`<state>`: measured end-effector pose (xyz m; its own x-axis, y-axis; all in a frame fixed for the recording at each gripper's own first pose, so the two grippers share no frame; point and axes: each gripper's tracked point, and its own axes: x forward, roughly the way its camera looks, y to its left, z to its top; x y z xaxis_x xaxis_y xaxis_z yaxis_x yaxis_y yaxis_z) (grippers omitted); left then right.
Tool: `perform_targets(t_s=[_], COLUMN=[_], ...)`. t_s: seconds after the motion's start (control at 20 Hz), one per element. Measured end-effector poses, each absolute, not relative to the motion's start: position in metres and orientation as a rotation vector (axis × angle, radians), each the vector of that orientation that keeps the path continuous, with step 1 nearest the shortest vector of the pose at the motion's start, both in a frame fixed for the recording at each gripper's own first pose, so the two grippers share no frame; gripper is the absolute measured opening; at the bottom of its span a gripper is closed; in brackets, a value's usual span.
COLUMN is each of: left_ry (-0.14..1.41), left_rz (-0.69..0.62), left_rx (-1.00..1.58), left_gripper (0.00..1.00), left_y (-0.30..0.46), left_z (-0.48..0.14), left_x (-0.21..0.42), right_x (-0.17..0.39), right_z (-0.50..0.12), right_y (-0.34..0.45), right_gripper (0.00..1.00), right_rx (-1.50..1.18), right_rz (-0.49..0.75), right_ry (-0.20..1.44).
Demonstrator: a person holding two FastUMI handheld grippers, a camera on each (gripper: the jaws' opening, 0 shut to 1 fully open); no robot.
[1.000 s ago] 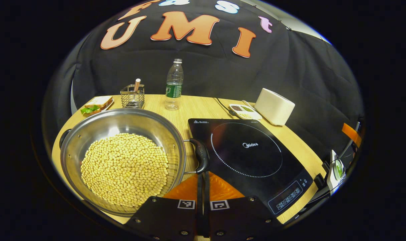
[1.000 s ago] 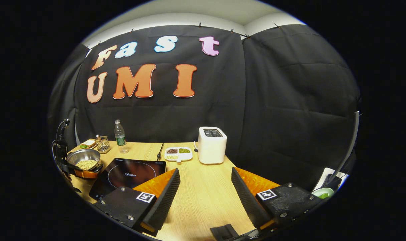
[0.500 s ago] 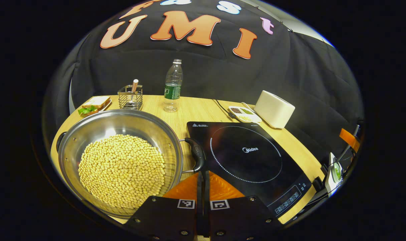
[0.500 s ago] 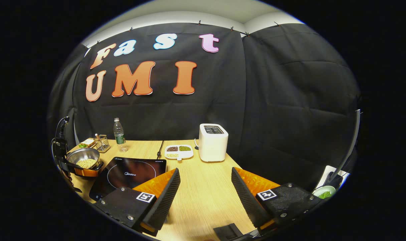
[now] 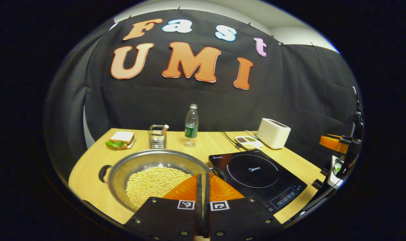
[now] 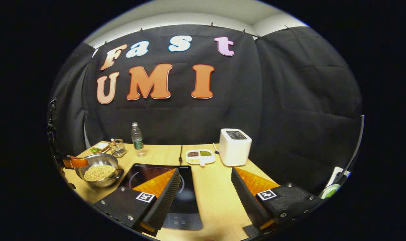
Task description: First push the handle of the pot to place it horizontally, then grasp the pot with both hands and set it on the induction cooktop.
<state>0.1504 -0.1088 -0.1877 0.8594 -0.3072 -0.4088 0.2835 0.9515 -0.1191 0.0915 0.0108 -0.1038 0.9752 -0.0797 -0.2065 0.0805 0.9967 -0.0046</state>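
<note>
Left gripper view: left gripper above the near rim of the pot, fingers pressed together with nothing between them. Pot on the wooden table, steel, holding pale soybeans, one black side handle at its far left, the other handle peeking out just right of the fingertips. Induction cooktop flat on the table just right of the pot, not under it. Farther back: sandwich plate, wire utensil holder, water bottle, divided dish, white toaster. Right gripper at the far right edge, off the table. Right gripper view: right gripper held wide open, empty, over the table's near edge, one finger above the cooktop. Pot at far left on the table, beside the cooktop, with the left gripper at its far-left rim. Bottle, holder, dish and toaster along the back.
</note>
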Motion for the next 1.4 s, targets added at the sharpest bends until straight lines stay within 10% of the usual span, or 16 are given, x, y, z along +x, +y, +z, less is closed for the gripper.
perform_targets(t_s=[0.5, 0.6, 0.75, 0.95, 1.4], left_ry=[0.409, 0.417, 0.455, 0.495, 0.596], left_rz=[-0.122, -0.119, -0.085, -0.052, -0.083], left_rx=[-0.088, -0.097, -0.116, -0.124, -0.088], left_gripper=[0.06, 0.28, 0.34, 0.85, 0.84], left_y=[0.040, 0.053, 0.075, 0.096, 0.096], left_z=[-0.192, -0.206, -0.231, -0.258, -0.307], left_x=[0.151, 0.155, 0.165, 0.182, 0.214], right_x=[0.127, 0.135, 0.151, 0.172, 0.195], right_z=[-0.117, -0.127, -0.150, -0.172, -0.236], right_y=[0.167, 0.193, 0.227, 0.260, 0.298], right_gripper=[0.95, 0.95, 0.95, 0.96, 0.96], right_rx=[0.078, 0.084, 0.075, 0.047, -0.018], right_rz=[0.066, 0.075, 0.081, 0.108, 0.139], right_ry=[0.240, 0.257, 0.315, 0.365, 0.519])
